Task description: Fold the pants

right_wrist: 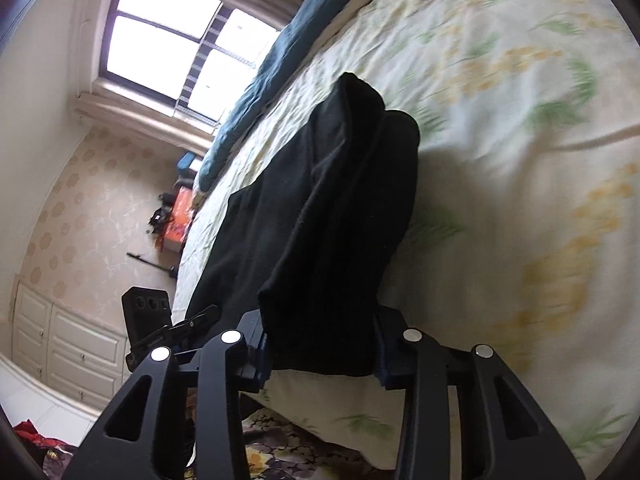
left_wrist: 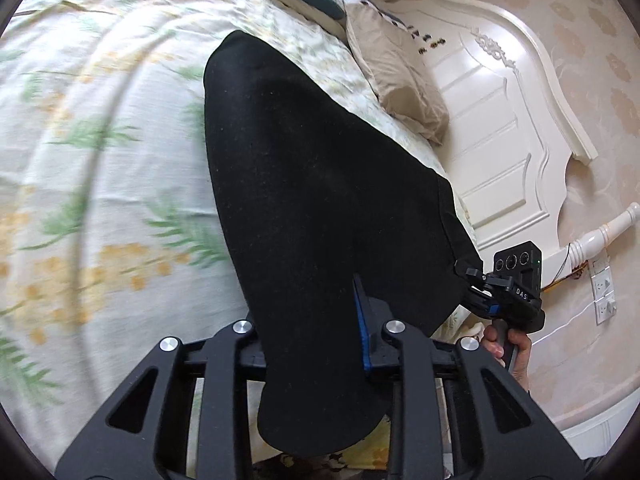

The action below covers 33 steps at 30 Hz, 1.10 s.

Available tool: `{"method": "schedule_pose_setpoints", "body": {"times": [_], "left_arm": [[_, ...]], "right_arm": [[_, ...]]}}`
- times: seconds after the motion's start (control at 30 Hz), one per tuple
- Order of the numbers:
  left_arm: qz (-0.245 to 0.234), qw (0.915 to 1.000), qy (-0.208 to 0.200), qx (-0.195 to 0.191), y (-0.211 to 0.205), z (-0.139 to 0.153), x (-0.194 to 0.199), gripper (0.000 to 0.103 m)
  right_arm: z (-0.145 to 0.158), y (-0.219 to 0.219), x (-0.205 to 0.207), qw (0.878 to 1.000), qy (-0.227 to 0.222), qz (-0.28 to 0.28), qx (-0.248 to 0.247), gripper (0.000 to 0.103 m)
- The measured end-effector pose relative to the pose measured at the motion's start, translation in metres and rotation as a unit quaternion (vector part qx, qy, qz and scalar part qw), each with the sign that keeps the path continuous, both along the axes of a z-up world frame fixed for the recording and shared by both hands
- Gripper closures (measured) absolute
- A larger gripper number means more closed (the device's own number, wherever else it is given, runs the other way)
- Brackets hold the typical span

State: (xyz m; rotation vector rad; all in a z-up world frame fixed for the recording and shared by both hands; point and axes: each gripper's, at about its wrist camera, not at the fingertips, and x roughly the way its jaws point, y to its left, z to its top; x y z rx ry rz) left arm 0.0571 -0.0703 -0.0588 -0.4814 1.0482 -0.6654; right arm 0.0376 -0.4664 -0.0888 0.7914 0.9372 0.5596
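The black pants (left_wrist: 304, 184) lie stretched over a floral bedspread (left_wrist: 100, 160). My left gripper (left_wrist: 320, 320) is shut on the near edge of the pants, cloth draped over its fingers. My right gripper (left_wrist: 476, 288) shows at the right in the left wrist view, shut on the other corner of the same edge. In the right wrist view the pants (right_wrist: 332, 216) run away from the right gripper (right_wrist: 320, 344), which is clamped on a thick fold of them. The left gripper (right_wrist: 192, 324) shows at the lower left there, holding the cloth.
A beige pillow (left_wrist: 400, 76) and a dark blue blanket (right_wrist: 280, 68) lie at the head of the bed. A white headboard (left_wrist: 500, 128) stands to the right. A window (right_wrist: 168, 36), white cabinets (right_wrist: 68, 344) and floor clutter (right_wrist: 176, 216) are beyond the bed.
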Motion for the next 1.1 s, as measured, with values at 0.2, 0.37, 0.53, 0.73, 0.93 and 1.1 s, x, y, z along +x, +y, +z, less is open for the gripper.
{"method": "schedule_pose_setpoints", "body": {"times": [0.2,0.37,0.53,0.73,0.93,1.1], "left_arm": [[0.027,0.9996,0.008,-0.008,0.053,-0.002,-0.013,0.076],[0.023,0.9995,-0.002,-0.02,0.061,-0.011,-0.016,0.045],[0.05,0.9981,-0.021,-0.029,0.081,-0.003,-0.018,0.017],[0.047,0.9986,-0.014,-0.019,0.089,-0.003,0.005,0.015],[0.035,0.9991,-0.005,-0.023,0.074,-0.011,0.025,0.015],[0.015,0.9996,0.008,-0.024,0.056,-0.015,0.031,0.027]], "right_arm": [[-0.006,0.037,0.009,0.999,-0.001,0.037,0.006,0.064],[-0.016,0.024,0.014,0.999,0.014,0.033,0.0,0.046],[-0.011,-0.009,0.015,0.999,-0.003,0.016,0.029,0.036],[-0.014,-0.02,0.043,0.998,0.005,0.011,0.058,0.035],[-0.018,0.004,0.064,0.998,0.01,0.049,0.046,0.034],[-0.018,0.02,0.064,0.998,0.003,0.065,0.022,0.046]]}}
